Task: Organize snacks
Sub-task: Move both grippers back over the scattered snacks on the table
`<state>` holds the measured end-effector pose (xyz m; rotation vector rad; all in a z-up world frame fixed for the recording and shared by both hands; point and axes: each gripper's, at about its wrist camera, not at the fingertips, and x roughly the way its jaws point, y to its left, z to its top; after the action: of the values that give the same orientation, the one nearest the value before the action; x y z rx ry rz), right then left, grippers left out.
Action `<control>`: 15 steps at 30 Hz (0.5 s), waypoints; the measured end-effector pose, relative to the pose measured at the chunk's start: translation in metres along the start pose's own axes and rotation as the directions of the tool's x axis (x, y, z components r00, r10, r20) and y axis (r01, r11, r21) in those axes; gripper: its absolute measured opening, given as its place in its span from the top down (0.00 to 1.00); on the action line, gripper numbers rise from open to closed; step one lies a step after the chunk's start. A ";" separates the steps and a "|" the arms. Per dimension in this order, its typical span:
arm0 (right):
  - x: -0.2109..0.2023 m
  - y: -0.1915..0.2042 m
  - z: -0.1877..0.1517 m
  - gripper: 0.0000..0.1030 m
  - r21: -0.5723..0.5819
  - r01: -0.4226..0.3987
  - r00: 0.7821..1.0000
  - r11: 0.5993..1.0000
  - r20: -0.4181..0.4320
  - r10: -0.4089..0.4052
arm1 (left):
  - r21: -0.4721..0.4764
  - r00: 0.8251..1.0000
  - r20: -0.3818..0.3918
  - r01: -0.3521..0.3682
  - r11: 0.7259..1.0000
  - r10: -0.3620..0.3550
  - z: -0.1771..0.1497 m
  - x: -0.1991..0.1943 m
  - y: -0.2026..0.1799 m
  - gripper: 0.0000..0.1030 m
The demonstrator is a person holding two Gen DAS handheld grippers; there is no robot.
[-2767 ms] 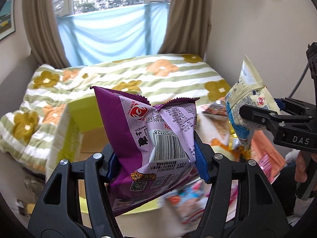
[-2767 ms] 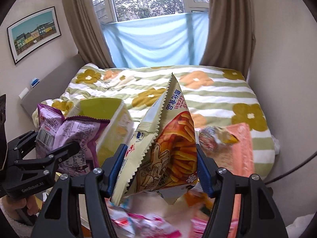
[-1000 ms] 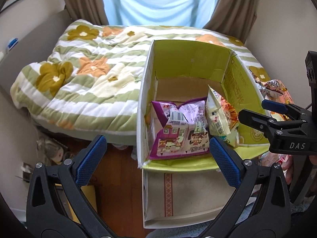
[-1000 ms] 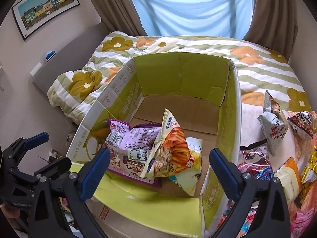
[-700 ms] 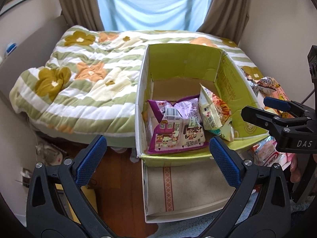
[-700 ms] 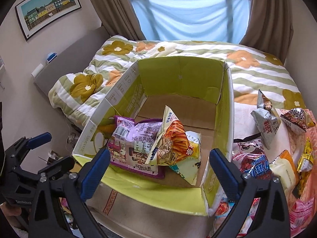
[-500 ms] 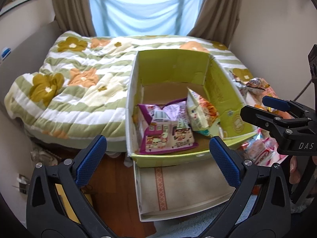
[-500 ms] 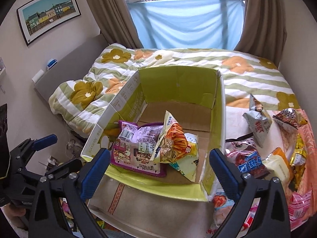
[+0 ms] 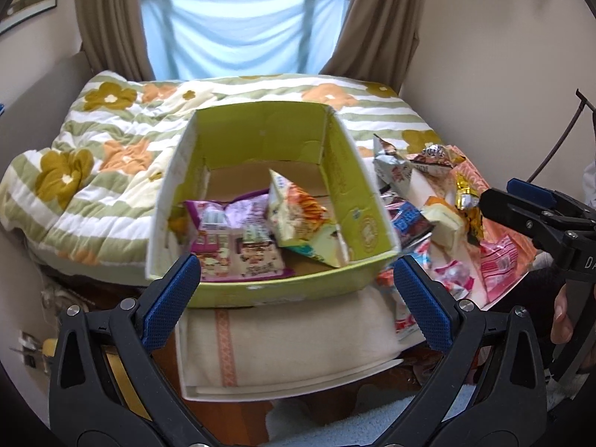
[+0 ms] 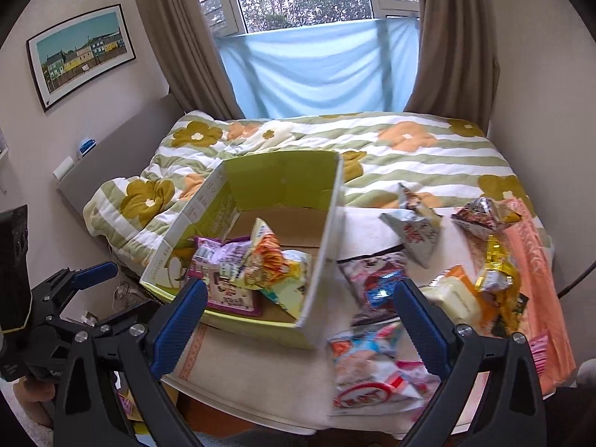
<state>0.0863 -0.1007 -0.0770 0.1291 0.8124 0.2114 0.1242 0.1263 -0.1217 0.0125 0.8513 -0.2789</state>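
With both hand-held grippers, left and right, spread wide and empty and two bags in the box at centre frame, the next move likely calls for picking from the loose snacks at lower right.

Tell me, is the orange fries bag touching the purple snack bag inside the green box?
Touching. In the right wrist view the orange fries bag leans over the purple snack bag, overlapping its right edge inside the green box.
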 end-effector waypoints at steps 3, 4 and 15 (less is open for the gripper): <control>-0.019 -0.028 -0.005 0.03 0.001 0.006 1.000 1.000 0.004 -0.006 | -0.023 1.000 -0.010 0.002 1.000 -0.002 -0.004 0.001 -0.031 0.00; -0.025 -0.037 -0.007 0.03 -0.002 0.013 1.000 1.000 0.007 -0.013 | -0.030 1.000 -0.014 0.001 1.000 -0.002 -0.005 0.002 -0.039 0.00; -0.069 -0.141 -0.037 0.03 -0.013 0.091 0.996 0.996 -0.017 -0.092 | -0.124 0.996 -0.088 -0.008 0.992 -0.003 -0.023 0.033 -0.128 0.00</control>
<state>0.0331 -0.2523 -0.0810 0.0788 0.8320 0.1311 0.0958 -0.0024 -0.1481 -0.0905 0.9552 -0.2235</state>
